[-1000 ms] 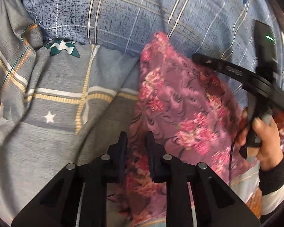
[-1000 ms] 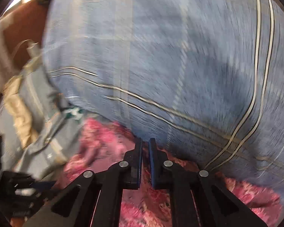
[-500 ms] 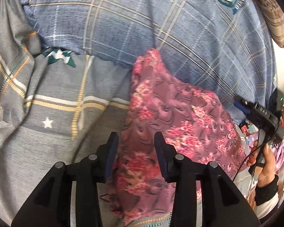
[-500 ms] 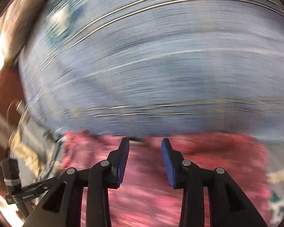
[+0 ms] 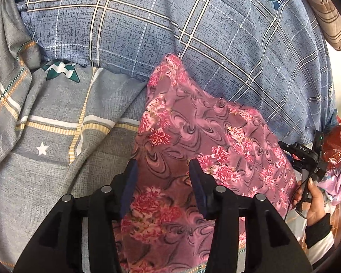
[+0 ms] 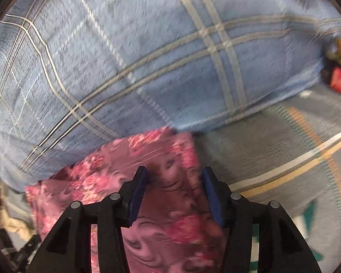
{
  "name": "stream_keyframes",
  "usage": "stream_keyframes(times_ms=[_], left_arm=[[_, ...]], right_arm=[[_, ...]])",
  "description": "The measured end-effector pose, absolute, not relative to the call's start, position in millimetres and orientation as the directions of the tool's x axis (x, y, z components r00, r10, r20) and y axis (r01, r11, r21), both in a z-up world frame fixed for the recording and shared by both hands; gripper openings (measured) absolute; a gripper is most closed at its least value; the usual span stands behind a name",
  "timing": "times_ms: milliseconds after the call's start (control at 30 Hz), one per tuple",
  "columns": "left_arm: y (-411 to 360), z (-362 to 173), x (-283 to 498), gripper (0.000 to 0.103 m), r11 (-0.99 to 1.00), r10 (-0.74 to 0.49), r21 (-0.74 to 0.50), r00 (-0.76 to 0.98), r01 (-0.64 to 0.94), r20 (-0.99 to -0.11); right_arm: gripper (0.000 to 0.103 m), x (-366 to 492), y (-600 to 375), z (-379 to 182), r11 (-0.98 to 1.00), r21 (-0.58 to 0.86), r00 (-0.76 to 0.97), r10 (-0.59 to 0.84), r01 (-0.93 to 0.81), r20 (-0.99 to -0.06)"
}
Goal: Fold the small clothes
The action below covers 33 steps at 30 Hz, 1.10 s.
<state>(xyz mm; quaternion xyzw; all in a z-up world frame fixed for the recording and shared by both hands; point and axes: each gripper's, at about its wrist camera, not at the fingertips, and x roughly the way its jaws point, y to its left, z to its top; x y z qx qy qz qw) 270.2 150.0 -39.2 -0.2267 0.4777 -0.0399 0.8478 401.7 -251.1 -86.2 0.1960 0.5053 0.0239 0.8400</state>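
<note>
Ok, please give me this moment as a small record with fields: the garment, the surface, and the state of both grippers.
garment: pink floral cloth, lying spread out, upper edge against the blue plaid pillow
surface: grey bedsheet with stripes and stars
left gripper: open, above the cloth, holding nothing
right gripper: open, above the cloth, holding nothing
right view: blurred

Both my wrist views look down close over the bed

Each faces forward past its spread jaws; both share the pink floral cloth (image 5: 206,141) (image 6: 129,168) between them, blue plaid pillow (image 5: 170,29) (image 6: 147,56) beyond
</note>
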Motion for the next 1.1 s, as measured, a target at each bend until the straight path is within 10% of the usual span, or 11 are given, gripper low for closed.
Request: stream_keyframes(times_ms=[33,67,233,500,800,1100], left_arm=[[149.6,-39.5,270.5,0.044,0.898,-0.273,-0.412,0.542,-0.153,-0.795],[149.5,-40.6,271.0,0.044,0.9,-0.266,-0.407,0.543,-0.156,-0.797],[150.3,-58.6,279.7,0.044,0.915,-0.19,-0.336,0.496,-0.224,-0.847],[188.1,-47.8,273.5,0.044,0.866,-0.238,-0.423,0.522,-0.268,-0.819],[224.0,-44.3,257.4,0.049,0.797,-0.284,-0.514,0.555,-0.317,-0.782],[229.0,-35.5,248.9,0.049,0.834,-0.277,-0.477,0.536,-0.278,-0.798]], right_arm=[[0.015,398.5,-246.7,-82.0,0.929,0.336,0.513,0.217,0.152,-0.83],[0.008,393.9,-244.5,-72.2,0.939,0.317,0.562,0.192,0.132,-0.804],[0.006,390.8,-250.5,-51.3,0.957,0.264,0.653,0.122,0.123,-0.748],[0.019,366.1,-241.4,-61.2,0.958,0.229,0.629,0.073,0.171,-0.774],[0.045,267.4,-71.1,-50.3,0.851,0.405,0.469,0.524,-0.336,-0.711],[0.046,184.5,108.8,-77.0,0.655,0.107,0.318,0.495,-0.748,-0.808]])
